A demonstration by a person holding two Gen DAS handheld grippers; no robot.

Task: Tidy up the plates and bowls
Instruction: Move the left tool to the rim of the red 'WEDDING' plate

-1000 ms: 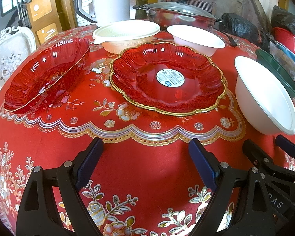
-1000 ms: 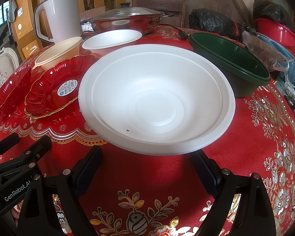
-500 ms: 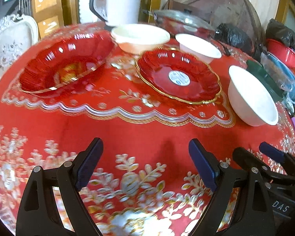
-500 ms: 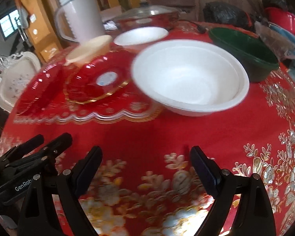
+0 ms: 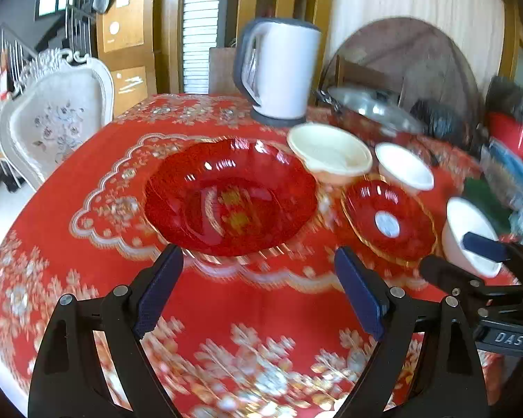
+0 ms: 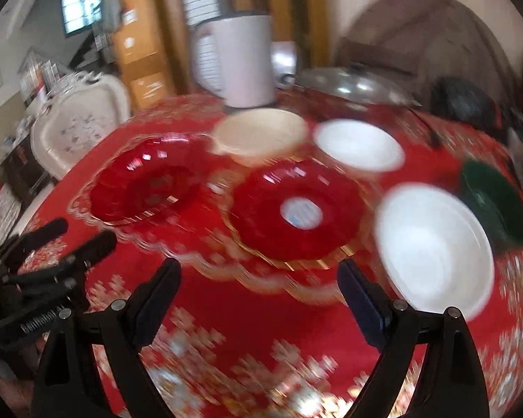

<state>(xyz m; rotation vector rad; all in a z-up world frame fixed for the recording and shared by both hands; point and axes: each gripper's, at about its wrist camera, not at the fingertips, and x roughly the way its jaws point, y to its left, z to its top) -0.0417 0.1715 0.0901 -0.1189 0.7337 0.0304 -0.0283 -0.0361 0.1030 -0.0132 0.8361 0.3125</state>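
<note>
A deep red glass plate (image 5: 230,196) (image 6: 146,188) lies on the red tablecloth just ahead of my open left gripper (image 5: 258,271). To its right sits a red gold-rimmed plate (image 5: 388,221) (image 6: 296,212) with a white sticker. A cream bowl (image 5: 329,153) (image 6: 261,134) and a small white bowl (image 5: 404,167) (image 6: 359,146) stand behind them. A large white bowl (image 6: 436,247) (image 5: 467,233) sits right of my open right gripper (image 6: 259,282), a green bowl (image 6: 491,202) beyond it. Both grippers hold nothing. The right wrist view is blurred.
A white kettle (image 5: 279,73) and a lidded steel pan (image 5: 373,108) stand at the back of the table. A white ornate chair (image 5: 55,122) is at the table's left. Red and blue tubs (image 5: 512,136) and dark bags crowd the far right.
Both grippers have pulled back and risen from the dishes and swung left. The deep red plate now sits centred before the left gripper; the large white bowl has slid to the right gripper's right.
</note>
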